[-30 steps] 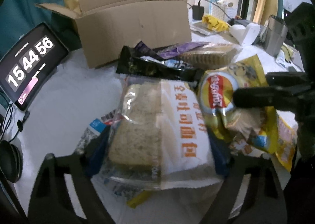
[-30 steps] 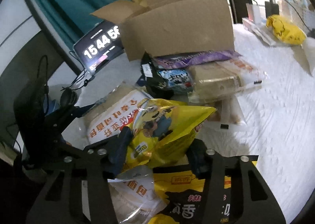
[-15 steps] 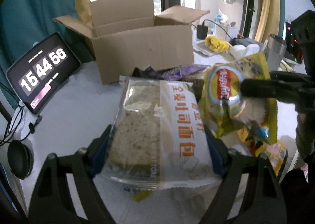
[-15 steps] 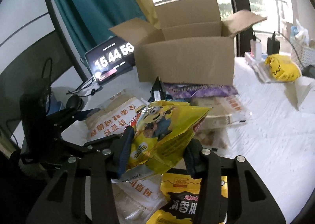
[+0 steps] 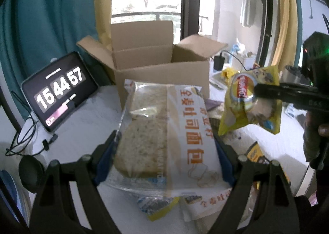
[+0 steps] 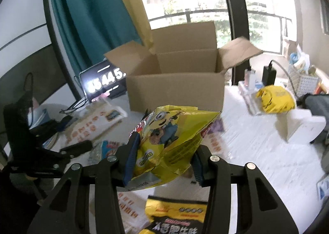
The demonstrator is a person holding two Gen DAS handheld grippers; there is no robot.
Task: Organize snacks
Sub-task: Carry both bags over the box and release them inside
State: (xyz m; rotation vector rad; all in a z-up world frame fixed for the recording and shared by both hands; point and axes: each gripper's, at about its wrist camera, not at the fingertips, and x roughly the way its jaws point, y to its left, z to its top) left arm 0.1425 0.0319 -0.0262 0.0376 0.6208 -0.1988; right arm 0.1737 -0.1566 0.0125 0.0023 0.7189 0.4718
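Observation:
My left gripper (image 5: 164,147) is shut on a clear-and-white pack of sliced bread (image 5: 164,131), held off the white table with its blue pads pressing both sides. My right gripper (image 6: 163,158) is shut on a yellow Minions chip bag (image 6: 166,141), also lifted; the same chip bag (image 5: 250,102) shows at the right of the left wrist view, pinched by the black fingers. An open cardboard box (image 6: 176,81) stands behind both, flaps up, its inside hidden from here. The cardboard box (image 5: 162,69) rises just beyond the bread.
A tablet clock (image 5: 59,94) leans left of the box with cables beside it. More snack packs lie on the table below, one yellow-and-black bag (image 6: 174,217) nearest. A yellow bag (image 6: 275,100), a white holder (image 6: 298,125) and a charger (image 6: 269,73) sit at the right.
Both grippers have risen with their packs, the bread and the chip bag lifting off the snack pile. The box opening now stands higher and more central in both views.

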